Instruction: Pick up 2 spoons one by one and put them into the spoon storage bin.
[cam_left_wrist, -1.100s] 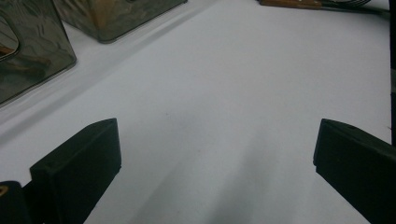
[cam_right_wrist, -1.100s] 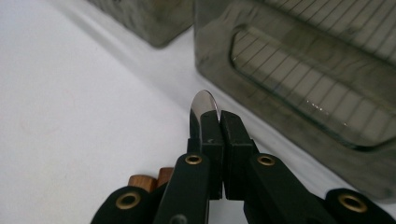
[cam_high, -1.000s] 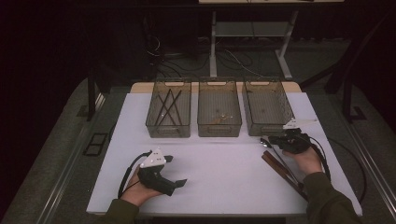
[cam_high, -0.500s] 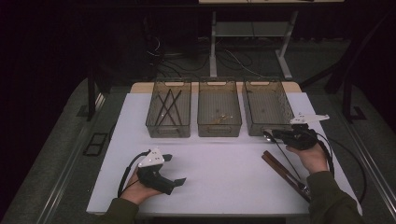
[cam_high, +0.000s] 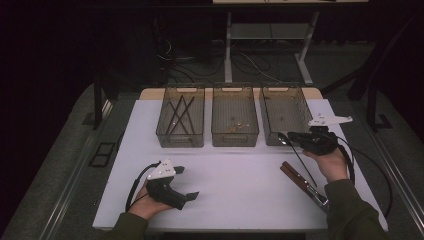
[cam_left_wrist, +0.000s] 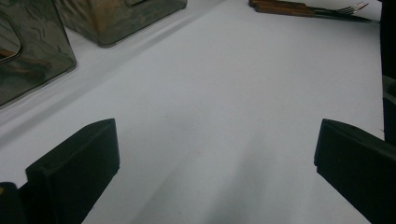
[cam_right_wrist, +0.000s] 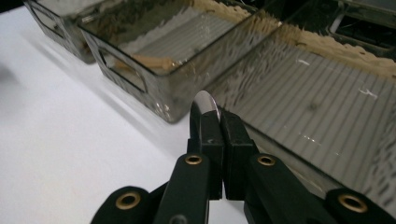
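A white table (cam_high: 240, 190) carries everything. At its far side three clear bins stand in a row, just beside each other. The left bin (cam_high: 181, 120) holds several dark sticks that cross each other. The middle bin (cam_high: 235, 117) has some small brown bits on its floor. The right bin (cam_high: 285, 112) looks empty of larger things.

The right gripper (cam_high: 292, 137) is held near the front wall of the right bin, above the table. Its jaws are closed on a spoon (cam_high: 299, 155); the round bowl of the spoon sticks out past the jaw tips, close to the corner of the bin, and the thin handle hangs down toward the near right. In the right gripper view the bowl (cam_right_wrist: 205, 103) shows just above the pressed pads, with the wall of the bin directly behind it.

On the table below the spoon lies other cutlery with wooden handles (cam_high: 295, 175), and a fork (cam_left_wrist: 348, 8) is among it.

The left gripper (cam_high: 187, 196) rests at the near left, well apart from the bins, with its jaws wide open and nothing between them.
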